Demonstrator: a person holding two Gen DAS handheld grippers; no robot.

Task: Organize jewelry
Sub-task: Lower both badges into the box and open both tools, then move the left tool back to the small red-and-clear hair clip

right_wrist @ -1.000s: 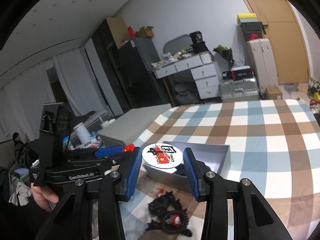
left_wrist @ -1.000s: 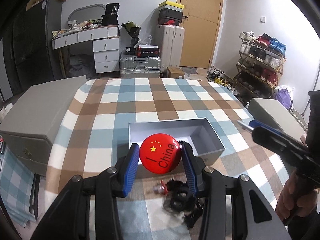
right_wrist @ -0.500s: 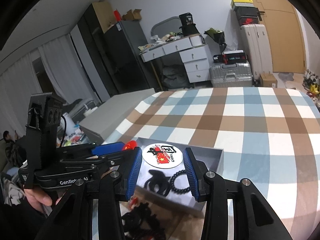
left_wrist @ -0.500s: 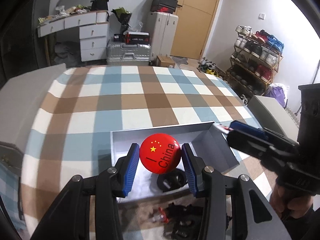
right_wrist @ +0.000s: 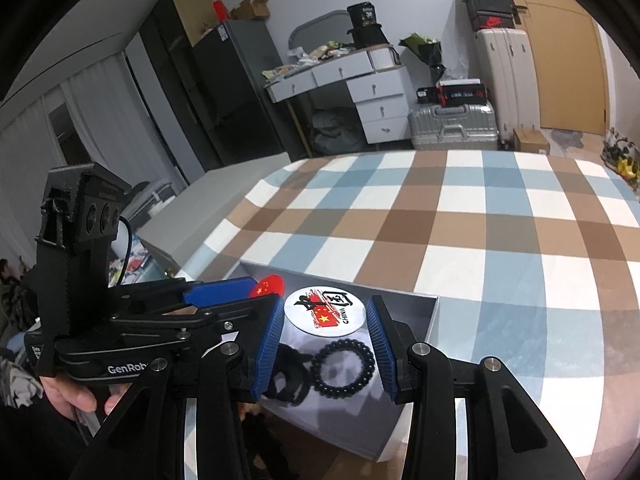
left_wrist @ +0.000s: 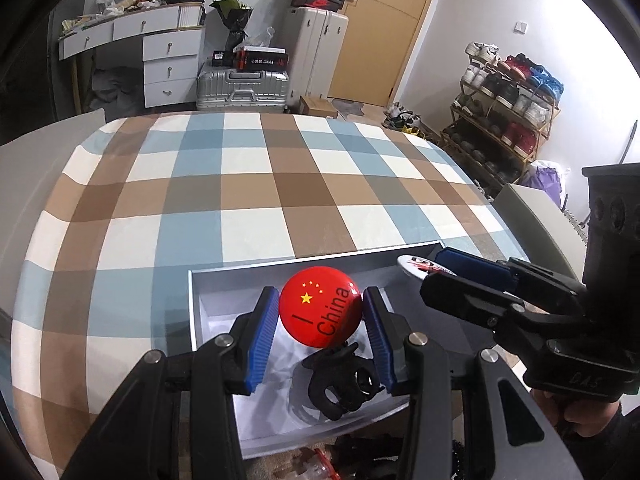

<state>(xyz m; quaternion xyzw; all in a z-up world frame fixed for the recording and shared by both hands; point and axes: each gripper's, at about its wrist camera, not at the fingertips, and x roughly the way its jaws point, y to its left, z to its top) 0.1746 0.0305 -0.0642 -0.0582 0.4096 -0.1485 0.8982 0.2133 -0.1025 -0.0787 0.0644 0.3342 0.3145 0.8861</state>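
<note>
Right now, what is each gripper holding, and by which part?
Left gripper holds the red badge by its opposite rim edges. Right gripper holds the white badge the same way, pads on its left and right rim.

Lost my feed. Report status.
Left hand-held gripper clamps red badge; right hand-held gripper clamps white badge. Both over grey box. Black clip and hair tie underneath.

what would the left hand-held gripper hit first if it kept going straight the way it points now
Probably the white floor of the open grey box. The left hand-held gripper, clamped on the red badge, points down into it, just beyond the black hair claw. Depth is hard to judge.
</note>
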